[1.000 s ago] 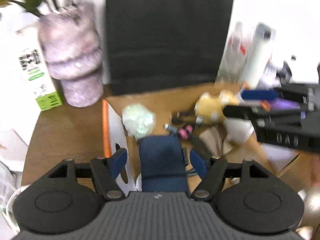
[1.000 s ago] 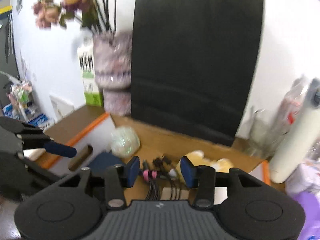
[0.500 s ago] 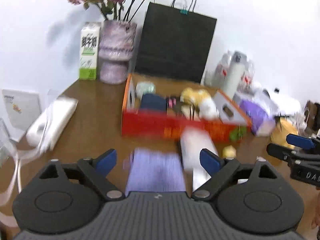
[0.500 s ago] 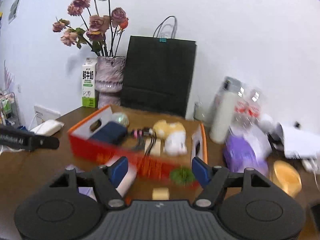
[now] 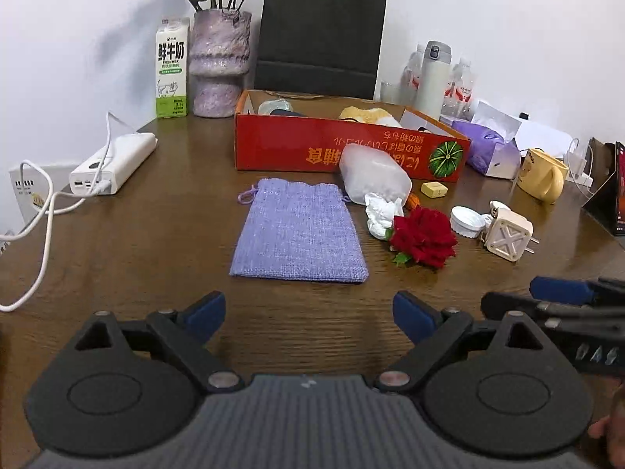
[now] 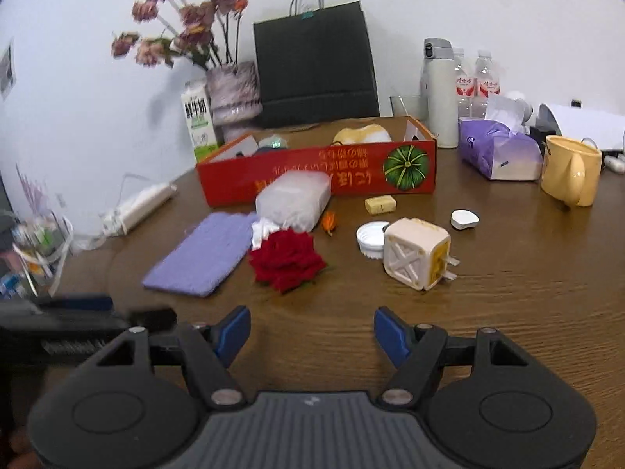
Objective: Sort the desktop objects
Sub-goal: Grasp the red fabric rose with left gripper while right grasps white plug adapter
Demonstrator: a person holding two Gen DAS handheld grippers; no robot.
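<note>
Left gripper (image 5: 308, 312) bottom centre of its view, jaws wide, just been opening, nothing between. Purple pouch (image 5: 299, 236) flat mid-frame, red rose (image 5: 424, 236) right of it, white plug adapter (image 5: 508, 230) further right. Red box (image 5: 351, 148) behind. Right gripper (image 6: 312, 330): parted, empty, also just opened.

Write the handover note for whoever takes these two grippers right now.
Left gripper: open, empty, jaws have just been opening.
Right gripper: open, empty, jaws widened just now.
Both hover over bare table, short of the loose items.
Red box: already holds a yellow plush and a few other things.
Left outside, in front of the box: purple pouch, red rose, white plug adapter, bottle cap, frosted bag, yellow cube.
</note>
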